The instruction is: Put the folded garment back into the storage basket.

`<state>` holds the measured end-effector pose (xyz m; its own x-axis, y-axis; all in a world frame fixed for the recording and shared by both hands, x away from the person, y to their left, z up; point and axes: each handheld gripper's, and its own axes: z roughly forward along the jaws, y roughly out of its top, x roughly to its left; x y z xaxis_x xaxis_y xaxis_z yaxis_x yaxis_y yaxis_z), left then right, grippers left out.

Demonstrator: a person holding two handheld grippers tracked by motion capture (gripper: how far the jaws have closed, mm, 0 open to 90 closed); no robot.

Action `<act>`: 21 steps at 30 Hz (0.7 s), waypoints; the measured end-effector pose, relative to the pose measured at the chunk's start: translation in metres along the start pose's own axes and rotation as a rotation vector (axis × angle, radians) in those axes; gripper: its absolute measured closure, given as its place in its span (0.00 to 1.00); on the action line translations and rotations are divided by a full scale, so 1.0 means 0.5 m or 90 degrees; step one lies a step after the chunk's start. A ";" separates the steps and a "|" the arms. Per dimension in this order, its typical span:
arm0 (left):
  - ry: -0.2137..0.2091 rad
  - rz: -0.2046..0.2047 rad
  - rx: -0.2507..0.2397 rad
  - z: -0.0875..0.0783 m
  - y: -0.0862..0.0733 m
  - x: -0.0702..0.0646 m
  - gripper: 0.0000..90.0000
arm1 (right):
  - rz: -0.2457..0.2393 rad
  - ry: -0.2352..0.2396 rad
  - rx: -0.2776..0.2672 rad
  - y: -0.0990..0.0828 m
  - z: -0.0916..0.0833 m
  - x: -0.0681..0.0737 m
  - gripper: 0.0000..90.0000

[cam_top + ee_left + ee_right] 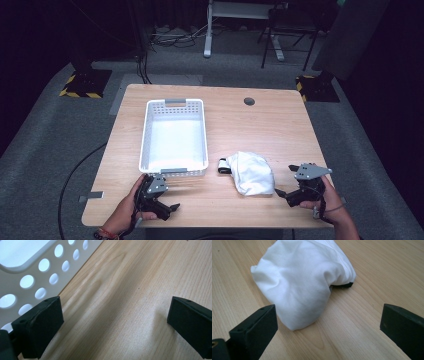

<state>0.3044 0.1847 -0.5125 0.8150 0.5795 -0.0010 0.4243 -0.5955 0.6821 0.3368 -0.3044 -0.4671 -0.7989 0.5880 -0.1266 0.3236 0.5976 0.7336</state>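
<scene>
On a pale wooden table over grey carpet in a dark room, both the left gripper and right gripper gape empty.

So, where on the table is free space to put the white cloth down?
Bare wood lies right of the basket, from the round hole down to the white cloth. The basket's floor is free too. Crowded: the front edge by the left tool and right tool.
</scene>
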 end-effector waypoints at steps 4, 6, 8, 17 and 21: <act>0.000 0.000 0.000 0.000 0.000 0.000 0.00 | -0.008 0.001 0.002 0.006 0.003 0.004 0.02; 0.000 0.000 0.000 0.000 0.000 0.000 0.00 | -0.014 0.003 0.002 0.010 0.006 0.007 0.02; 0.000 0.000 0.000 0.000 0.000 0.000 0.00 | -0.017 0.005 0.002 0.012 0.007 0.009 0.02; 0.000 0.000 0.000 0.000 0.000 0.000 0.00 | -0.045 0.008 0.008 0.030 0.020 0.019 0.02; 0.000 0.000 0.000 0.000 0.000 0.000 0.00 | -0.056 0.012 0.011 0.038 0.028 0.023 0.02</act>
<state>0.3044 0.1848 -0.5125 0.8150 0.5794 -0.0010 0.4242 -0.5955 0.6822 0.3408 -0.2786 -0.4638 -0.8340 0.5223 -0.1779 0.2601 0.6565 0.7080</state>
